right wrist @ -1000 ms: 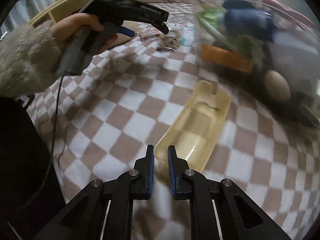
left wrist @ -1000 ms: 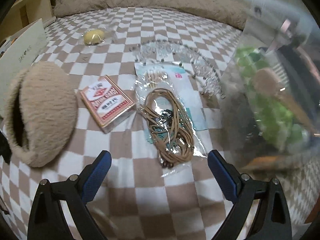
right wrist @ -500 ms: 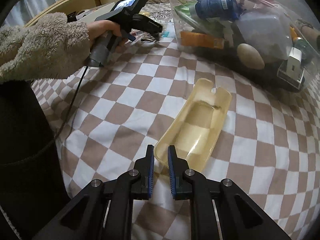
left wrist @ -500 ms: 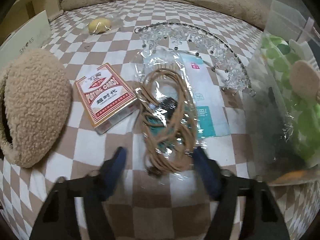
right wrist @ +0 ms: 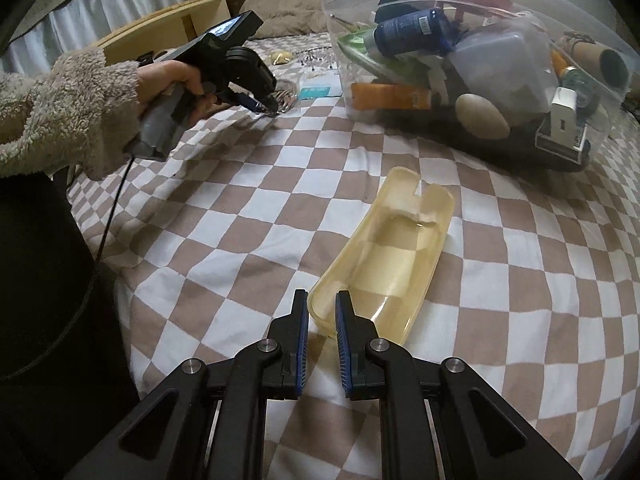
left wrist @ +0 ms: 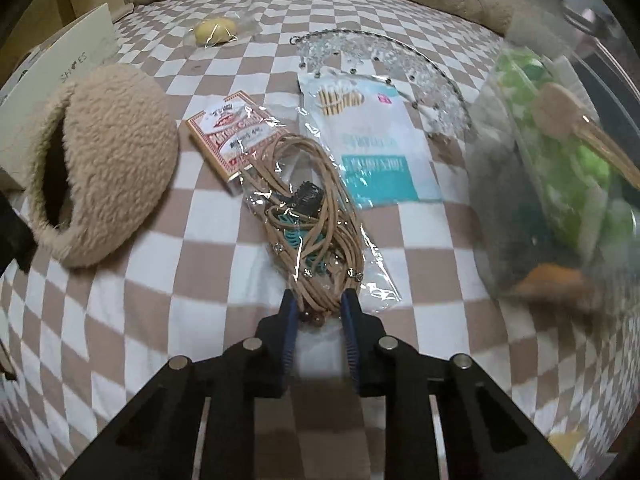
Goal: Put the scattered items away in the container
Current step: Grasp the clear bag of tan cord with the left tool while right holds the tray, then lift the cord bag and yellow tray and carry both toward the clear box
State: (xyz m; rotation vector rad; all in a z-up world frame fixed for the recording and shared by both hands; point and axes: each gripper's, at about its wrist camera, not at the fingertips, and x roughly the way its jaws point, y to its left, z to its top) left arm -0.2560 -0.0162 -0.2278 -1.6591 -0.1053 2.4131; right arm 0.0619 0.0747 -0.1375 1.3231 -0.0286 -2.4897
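Left gripper (left wrist: 318,307) pinches the near end of a bagged cord bundle (left wrist: 310,216) on the bed. Right gripper (right wrist: 322,312) clamps the yellow tray (right wrist: 384,256) rim.

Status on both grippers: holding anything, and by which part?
Left gripper pinches the near end of the bagged cord bundle. Right gripper grips the near rim of the yellow tray.

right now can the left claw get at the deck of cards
Probably not directly. The left claw is closed on the bagged cord bundle, and that bag's far end overlaps the near edge of the deck of cards. It would need to let go or lift the bag away first.
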